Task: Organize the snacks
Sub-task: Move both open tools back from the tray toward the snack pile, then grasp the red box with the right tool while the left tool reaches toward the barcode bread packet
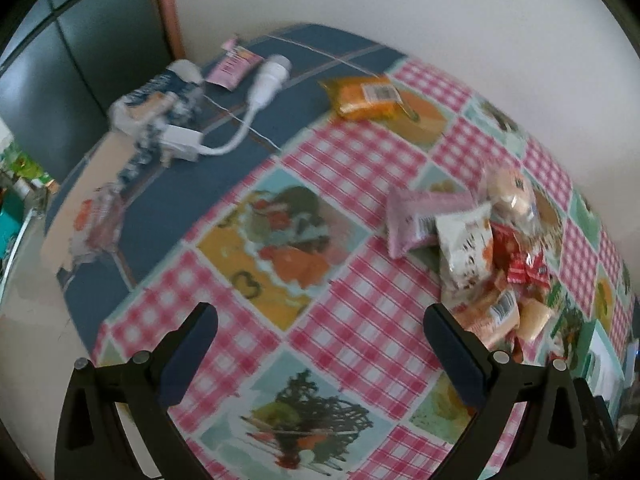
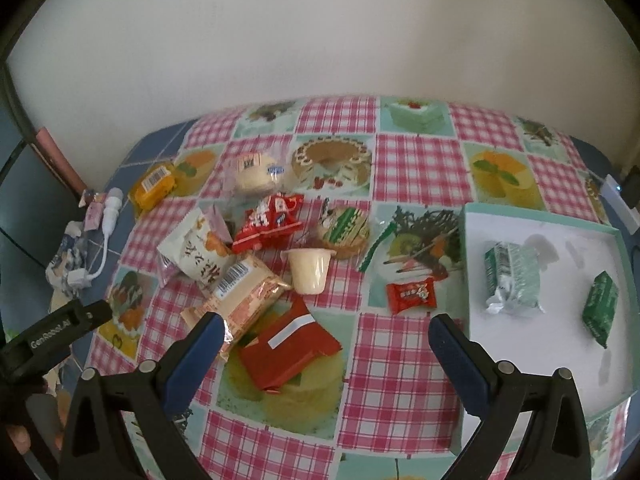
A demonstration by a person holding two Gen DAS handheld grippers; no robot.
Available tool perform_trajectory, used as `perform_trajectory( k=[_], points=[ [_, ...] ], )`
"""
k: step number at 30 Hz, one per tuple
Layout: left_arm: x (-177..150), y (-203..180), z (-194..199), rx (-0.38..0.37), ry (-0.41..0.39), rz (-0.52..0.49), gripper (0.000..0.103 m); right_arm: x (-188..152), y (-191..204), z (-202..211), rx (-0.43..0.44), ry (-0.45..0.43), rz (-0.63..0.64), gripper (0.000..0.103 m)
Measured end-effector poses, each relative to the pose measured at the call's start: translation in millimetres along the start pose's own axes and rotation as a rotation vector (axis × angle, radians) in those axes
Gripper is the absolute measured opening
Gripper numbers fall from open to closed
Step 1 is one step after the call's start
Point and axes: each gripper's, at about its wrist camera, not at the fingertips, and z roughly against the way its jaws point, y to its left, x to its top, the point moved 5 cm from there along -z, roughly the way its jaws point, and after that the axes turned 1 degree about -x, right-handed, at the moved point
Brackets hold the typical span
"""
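Green packets, two of them, already lie in the white tray at the right of the right wrist view: a pale one and a dark one. Most snacks sit heaped on the desk at centre left, among them a red packet, a pudding cup and a small red candy. Both the right tongs and the left tongs stand wide apart, holding nothing. Sorting looks barely begun, between picks. Next, I judge, the right tongs should drop over a loose snack, close, and carry it to the tray.
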Motion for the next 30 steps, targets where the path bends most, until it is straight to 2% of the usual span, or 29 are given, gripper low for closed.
perform_trajectory(
  k=[3, 7, 11, 20, 25, 30],
  points=[
    [-6, -12, -17, -0.017, 0.049, -0.034, 0.102, -5, -1, -16, 0.009, 0.044, -0.006, 0.103],
    [-14, -21, -40, -0.003, 0.108, -0.058, 0.102, -17, -3, -42, 0.005, 0.119, -0.008, 0.103],
    [-16, -20, -54, 0.004, 0.139, -0.045, 0.102, -25, -2, -58, 0.001, 0.162, 0.003, 0.103],
    [-11, -3, -75, 0.038, 0.163, 0.005, 0.102, -38, 18, -75, 0.016, 0.201, 0.072, 0.103],
    [-6, 5, -75, 0.042, 0.143, 0.015, 0.102, -47, 26, -85, 0.02, 0.218, 0.102, 0.103],
    [-6, 13, -67, 0.047, 0.128, 0.019, 0.102, -50, 38, -92, -0.029, 0.204, 0.167, 0.103]
  ],
)
